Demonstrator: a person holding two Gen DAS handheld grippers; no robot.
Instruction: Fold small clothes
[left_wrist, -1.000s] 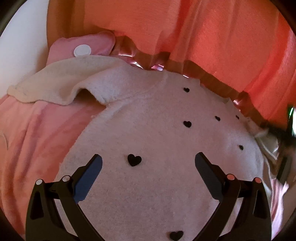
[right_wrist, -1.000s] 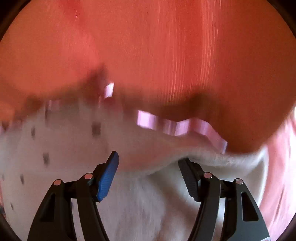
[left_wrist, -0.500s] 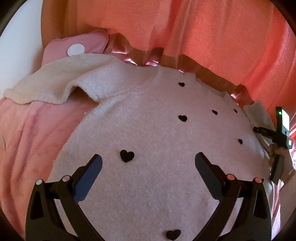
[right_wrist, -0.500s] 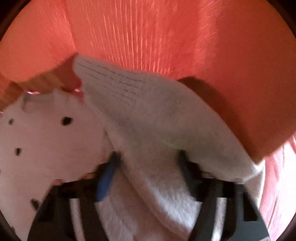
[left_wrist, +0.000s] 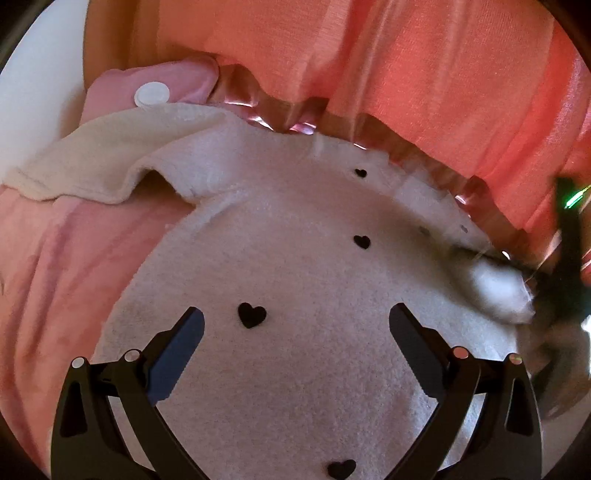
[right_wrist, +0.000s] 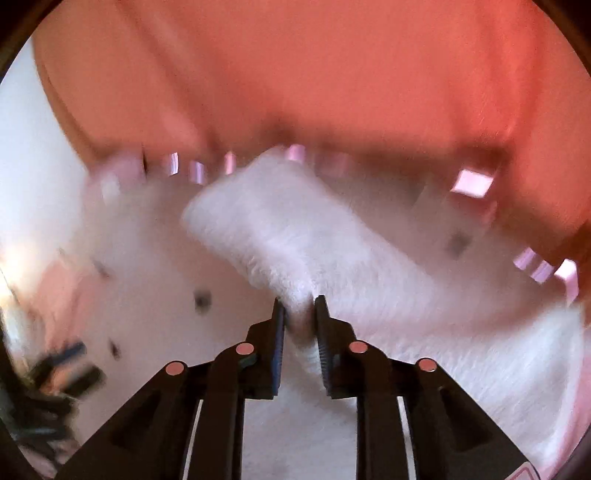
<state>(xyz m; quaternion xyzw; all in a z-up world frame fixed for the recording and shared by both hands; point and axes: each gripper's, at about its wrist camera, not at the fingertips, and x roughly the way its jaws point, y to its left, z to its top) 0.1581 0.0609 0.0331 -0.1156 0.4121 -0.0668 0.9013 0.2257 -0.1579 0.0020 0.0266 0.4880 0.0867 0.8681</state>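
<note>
The right claw (right_wrist: 299, 314) is clamped on the sweater's (left_wrist: 295, 295) sleeve (right_wrist: 280, 229), carrying it over the body spread on the pink bedding (left_wrist: 74, 258); the left claw (left_wrist: 295, 328) hovers apart (holding nothing), so an unpinned body could drag and bunch.

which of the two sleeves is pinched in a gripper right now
The right sleeve: the right gripper is shut on it, fabric bunched between its fingers. The left sleeve lies loose on the pink bedding, beyond the open left gripper.
</note>
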